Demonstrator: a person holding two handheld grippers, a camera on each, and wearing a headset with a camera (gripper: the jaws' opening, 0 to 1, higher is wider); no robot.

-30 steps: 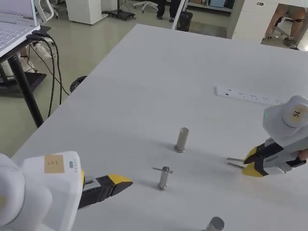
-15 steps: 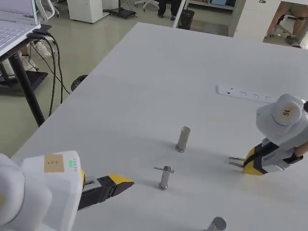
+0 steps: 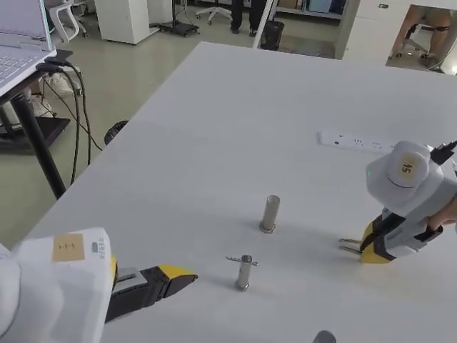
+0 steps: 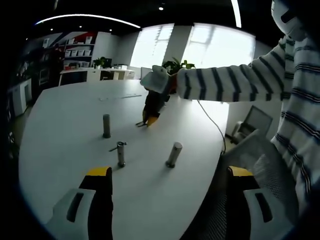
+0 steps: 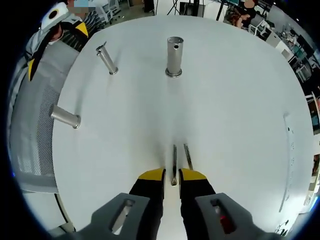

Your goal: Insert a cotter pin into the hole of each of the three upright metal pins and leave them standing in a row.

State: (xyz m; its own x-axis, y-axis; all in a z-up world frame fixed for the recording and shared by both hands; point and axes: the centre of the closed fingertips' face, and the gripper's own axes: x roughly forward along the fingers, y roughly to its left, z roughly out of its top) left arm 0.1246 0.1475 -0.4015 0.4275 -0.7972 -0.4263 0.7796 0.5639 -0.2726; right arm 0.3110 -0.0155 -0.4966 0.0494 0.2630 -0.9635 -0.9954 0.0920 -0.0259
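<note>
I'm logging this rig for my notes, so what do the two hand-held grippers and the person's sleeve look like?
Both have white housings and black jaws with yellow tips. The left hand-held gripper is boxy, with a square tan sticker; the right hand-held gripper is rounded, with a round numbered sticker. The sleeve is light with dark stripes.

Right tongs (image 5: 172, 175) sit low over the white counter (image 5: 240, 100), jaws narrow, straddling the looped end of a cotter pin (image 5: 174, 162); can't tell if they pinch it. Second cotter pin (image 5: 187, 156) lies just beside it. Ahead, bare pin (image 5: 174, 56) stands upright. Fitted pin (image 5: 106, 60), cotter through its top, is to its left. Third pin (image 5: 65, 116) is at the counter's left edge.
</note>
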